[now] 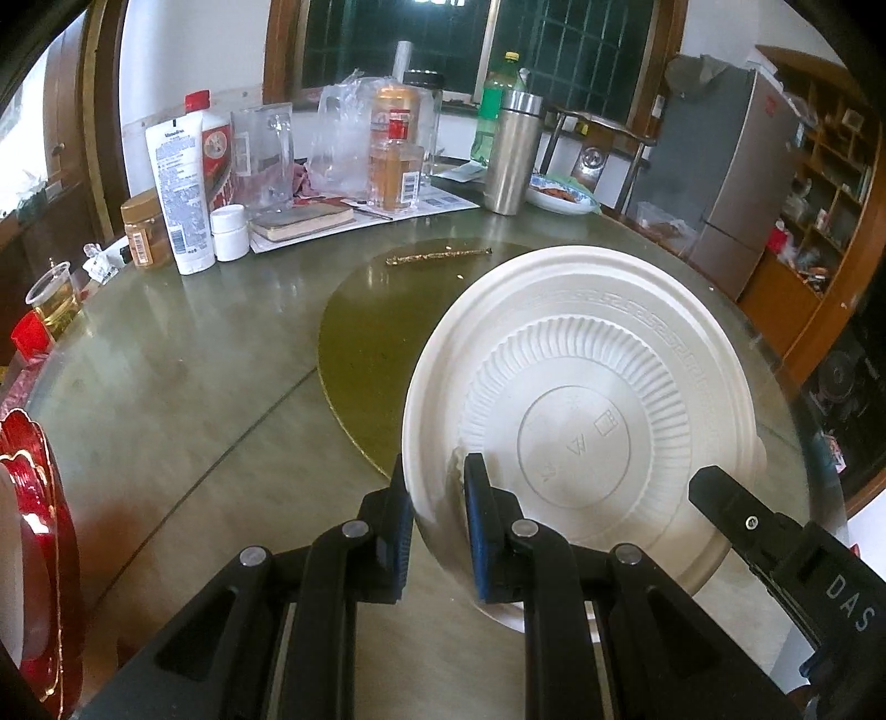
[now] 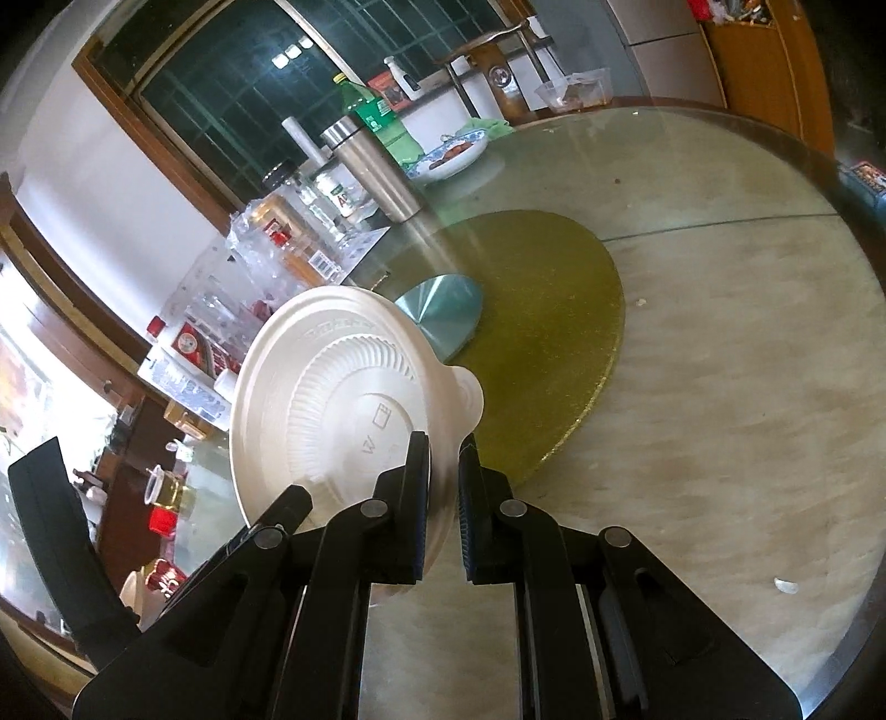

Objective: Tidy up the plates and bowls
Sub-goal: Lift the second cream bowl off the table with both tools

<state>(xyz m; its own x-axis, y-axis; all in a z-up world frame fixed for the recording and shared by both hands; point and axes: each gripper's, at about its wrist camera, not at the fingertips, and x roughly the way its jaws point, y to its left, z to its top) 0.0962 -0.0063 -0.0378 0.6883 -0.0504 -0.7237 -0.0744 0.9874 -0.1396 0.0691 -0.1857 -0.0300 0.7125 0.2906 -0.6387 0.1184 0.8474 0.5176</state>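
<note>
Round glass-topped surface (image 1: pixel 166 387) with an olive-gold disc (image 1: pixel 376 343) at centre, spread ahead of both tools; barred dark window (image 1: pixel 387 44) and grey fridge (image 1: pixel 736 166) beyond. Far off to the left, white tube (image 1: pixel 180 194) lettered "Vaseline"; at near right, "DAS" on black plastic. Left hand-held gripper (image 1: pixel 437 498) and right hand-held gripper (image 2: pixel 443 471) each clamped on the rim of one white plastic bowl (image 1: pixel 587 410), held upturned over the surface between them

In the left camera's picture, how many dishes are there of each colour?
white dish: 1
blue-patterned plate: 1
red dish: 1, cut off at the left edge
Total: 3
</note>
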